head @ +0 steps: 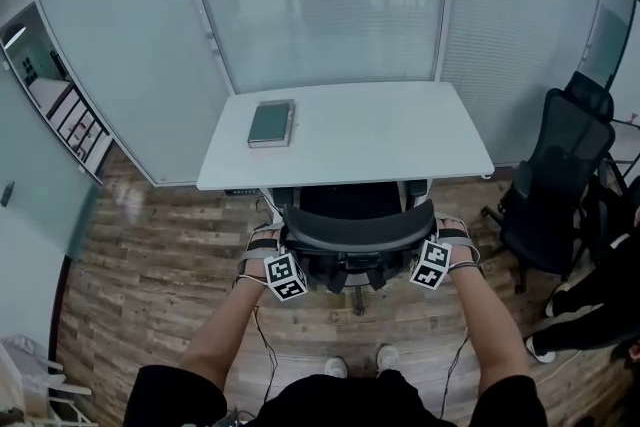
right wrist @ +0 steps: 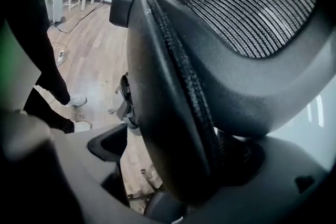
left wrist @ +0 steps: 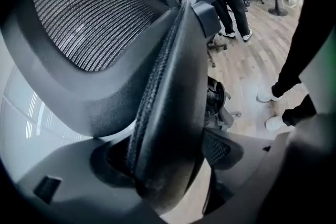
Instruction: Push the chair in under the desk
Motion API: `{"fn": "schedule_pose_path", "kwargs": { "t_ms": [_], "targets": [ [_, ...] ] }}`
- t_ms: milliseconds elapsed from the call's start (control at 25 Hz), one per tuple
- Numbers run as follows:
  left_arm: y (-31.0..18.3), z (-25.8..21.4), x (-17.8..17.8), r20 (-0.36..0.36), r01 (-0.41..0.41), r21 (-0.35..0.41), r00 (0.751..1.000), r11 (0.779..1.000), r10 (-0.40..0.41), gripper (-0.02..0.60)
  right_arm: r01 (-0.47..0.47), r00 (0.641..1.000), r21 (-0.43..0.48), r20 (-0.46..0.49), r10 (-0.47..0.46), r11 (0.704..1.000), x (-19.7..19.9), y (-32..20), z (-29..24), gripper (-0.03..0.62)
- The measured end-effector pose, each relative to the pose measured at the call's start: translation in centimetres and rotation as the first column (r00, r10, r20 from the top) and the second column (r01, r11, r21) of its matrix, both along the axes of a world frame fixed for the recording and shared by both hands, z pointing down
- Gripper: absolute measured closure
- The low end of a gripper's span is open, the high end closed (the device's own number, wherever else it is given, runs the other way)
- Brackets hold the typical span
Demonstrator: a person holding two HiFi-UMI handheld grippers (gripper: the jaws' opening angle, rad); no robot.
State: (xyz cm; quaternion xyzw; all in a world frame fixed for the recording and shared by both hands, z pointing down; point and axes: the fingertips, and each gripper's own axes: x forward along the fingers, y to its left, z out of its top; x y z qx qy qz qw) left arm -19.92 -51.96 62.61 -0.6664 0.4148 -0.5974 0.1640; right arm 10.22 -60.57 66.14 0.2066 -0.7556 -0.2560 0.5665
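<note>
- Under the white bench (head: 400,150), the black mesh office chair (head: 350,201) has its seat tucked in; its backrest (head: 356,228) stands at the bench's near edge.
- Left tool (head: 280,243): clamped on the backrest's left end.
- Right tool (head: 438,237): clamped on the backrest's right end.
- Dark green book (head: 271,123): flat on the bench, rear left.

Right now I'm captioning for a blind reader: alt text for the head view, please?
The left gripper and right gripper hold a black chair by the sides of its backrest, its seat partly under a white desk. A book lies on the desk; a second chair stands at right.
</note>
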Motion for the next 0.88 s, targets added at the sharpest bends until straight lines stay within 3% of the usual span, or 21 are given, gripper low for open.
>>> {"fn": "schedule_pose_path", "kwargs": {
  "t_ms": [160, 480, 880],
  "targets": [
    [-3.1, 0.0, -1.2, -0.005, 0.04, 0.091, 0.999, 0.995, -0.039, 0.223, 0.015, 1.0, -0.001, 0.002, -0.015, 1.0, -1.2, -3.0, 0.8, 0.065],
    [-9.6, -0.4, -2.9, -0.001, 0.067, 0.079, 0.998, 0.995, -0.068, 0.233, 0.061, 0.998, -0.009, 0.012, -0.061, 0.998, -3.3, -10.4, 0.4, 0.065],
    [-16.9, -0.6, -5.3, 0.006, 0.064, 0.044, 0.998, 0.997, -0.065, 0.222, 0.054, 0.999, -0.019, -0.001, -0.054, 0.998, -5.7, -18.0, -0.1, 0.063]
  ]
}}
